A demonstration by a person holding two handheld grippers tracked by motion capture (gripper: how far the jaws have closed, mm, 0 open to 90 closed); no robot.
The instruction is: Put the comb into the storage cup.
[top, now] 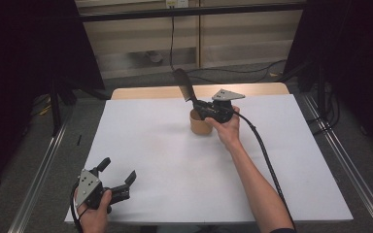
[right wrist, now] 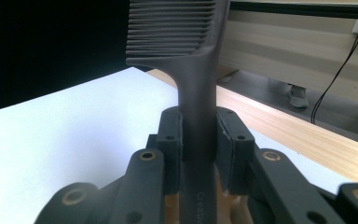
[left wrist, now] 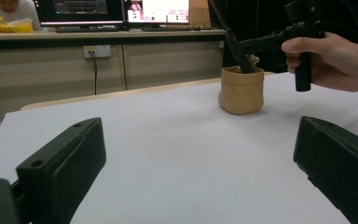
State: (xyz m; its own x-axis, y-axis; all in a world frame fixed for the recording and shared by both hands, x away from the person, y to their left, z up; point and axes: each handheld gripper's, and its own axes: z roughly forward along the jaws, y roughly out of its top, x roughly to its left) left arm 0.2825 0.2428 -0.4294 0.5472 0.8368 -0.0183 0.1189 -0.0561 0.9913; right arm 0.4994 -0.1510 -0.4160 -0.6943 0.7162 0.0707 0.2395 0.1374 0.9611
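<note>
A tan cup-like holder (top: 200, 124) (left wrist: 241, 89) stands upright near the middle back of the white table (top: 175, 160). A black comb (top: 184, 86) (right wrist: 186, 60) sticks up out of it, tilted to the left, its lower end inside the holder. My right gripper (top: 197, 105) (right wrist: 199, 140) is shut on the comb's handle just above the holder's rim. My left gripper (top: 118, 171) (left wrist: 196, 154) rests at the table's front left corner, open, with nothing between its jaws.
A wooden strip (top: 150, 92) edges the table's back. Metal rails (top: 39, 170) run along both sides. A black cable (top: 264, 155) trails from my right gripper along the forearm. Desks with monitors (left wrist: 121, 11) stand beyond the table.
</note>
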